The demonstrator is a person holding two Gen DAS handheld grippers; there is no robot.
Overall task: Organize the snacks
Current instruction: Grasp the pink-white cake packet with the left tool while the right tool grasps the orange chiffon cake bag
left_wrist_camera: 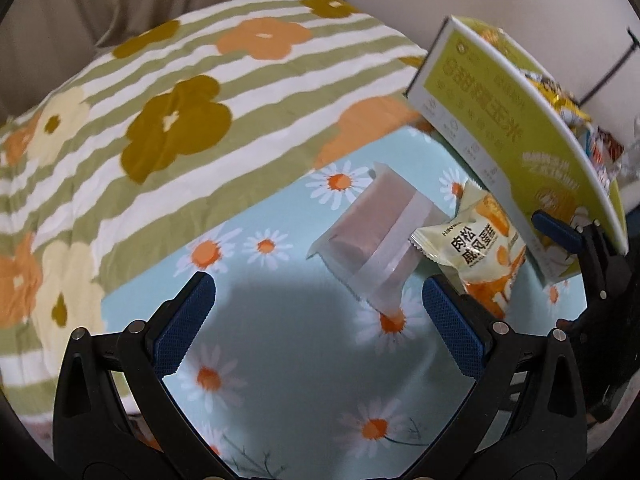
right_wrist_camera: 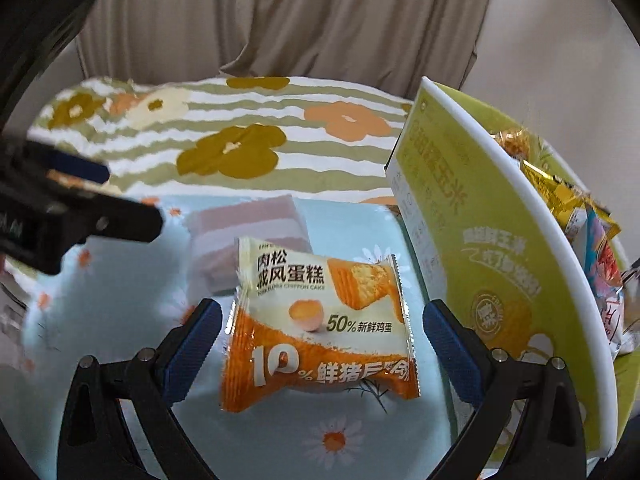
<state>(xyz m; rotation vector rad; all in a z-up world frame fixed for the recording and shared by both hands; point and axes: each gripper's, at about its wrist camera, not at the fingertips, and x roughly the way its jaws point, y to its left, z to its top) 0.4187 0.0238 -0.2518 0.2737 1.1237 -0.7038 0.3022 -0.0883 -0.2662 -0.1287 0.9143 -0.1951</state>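
An orange-and-cream chiffon cake packet (right_wrist_camera: pixel 320 332) lies on the daisy cloth between the open fingers of my right gripper (right_wrist_camera: pixel 322 316). It also shows in the left wrist view (left_wrist_camera: pixel 476 248). A translucent pink snack packet (left_wrist_camera: pixel 368 240) lies just beyond it (right_wrist_camera: pixel 248 240). My left gripper (left_wrist_camera: pixel 318 296) is open and empty, hovering near the pink packet. A green-and-white snack box (right_wrist_camera: pixel 480 248) stands at the right, holding several wrapped snacks (right_wrist_camera: pixel 568 200); it also shows in the left wrist view (left_wrist_camera: pixel 500 120).
A light blue daisy-print cloth (left_wrist_camera: pixel 288 360) covers the surface. A green-striped flowered quilt (left_wrist_camera: pixel 180 120) is bunched behind and to the left. A beige curtain (right_wrist_camera: pixel 300 20) hangs at the back. The left gripper shows in the right wrist view (right_wrist_camera: pixel 80 208).
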